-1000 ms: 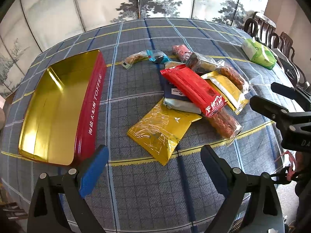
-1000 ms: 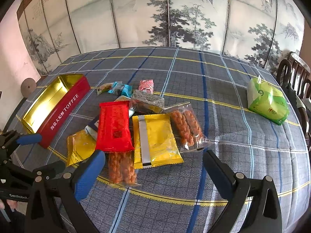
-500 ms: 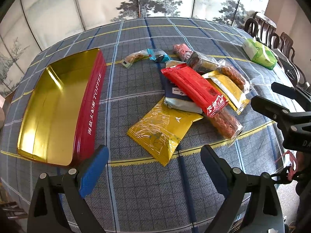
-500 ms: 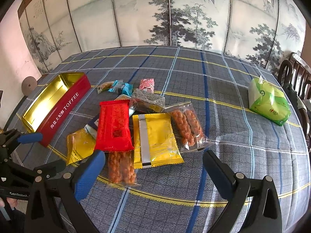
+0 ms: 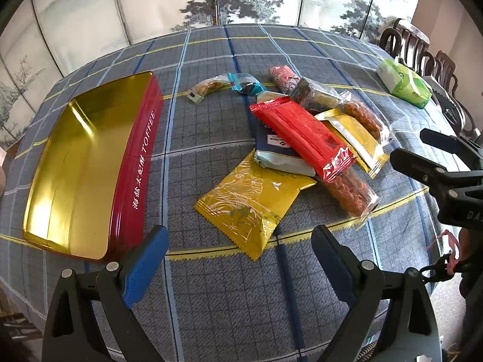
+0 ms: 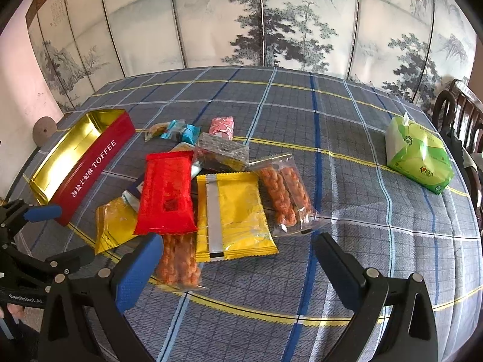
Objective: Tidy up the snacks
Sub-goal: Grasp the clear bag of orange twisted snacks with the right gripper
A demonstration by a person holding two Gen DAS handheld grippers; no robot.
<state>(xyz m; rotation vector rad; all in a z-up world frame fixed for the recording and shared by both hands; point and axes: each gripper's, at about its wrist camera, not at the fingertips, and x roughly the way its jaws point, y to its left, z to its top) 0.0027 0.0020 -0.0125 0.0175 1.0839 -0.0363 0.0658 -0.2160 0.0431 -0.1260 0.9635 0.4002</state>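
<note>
A pile of snack packets lies mid-table: a red packet point(image 5: 302, 138) point(image 6: 167, 193) on top, a gold packet point(image 5: 252, 200) at the near left, a yellow packet point(image 6: 232, 214), clear bags of fried twists point(image 6: 283, 194) point(image 5: 351, 194), a dark bar point(image 6: 222, 152). An open gold-lined red toffee tin point(image 5: 75, 163) point(image 6: 87, 157) stands empty at the left. My left gripper point(image 5: 238, 247) is open, hovering just short of the gold packet. My right gripper point(image 6: 237, 256) is open, hovering over the near edge of the yellow packet.
A green tissue pack point(image 5: 404, 83) point(image 6: 418, 154) lies at the far right of the table. Small pink point(image 6: 222, 126) and blue point(image 6: 181, 131) sweets lie behind the pile. Dark wooden chairs point(image 5: 422, 54) stand at the right edge. A painted folding screen point(image 6: 256, 21) stands behind.
Both grippers have edged slightly forward toward the pile. Nothing was taken hold of or moved.
</note>
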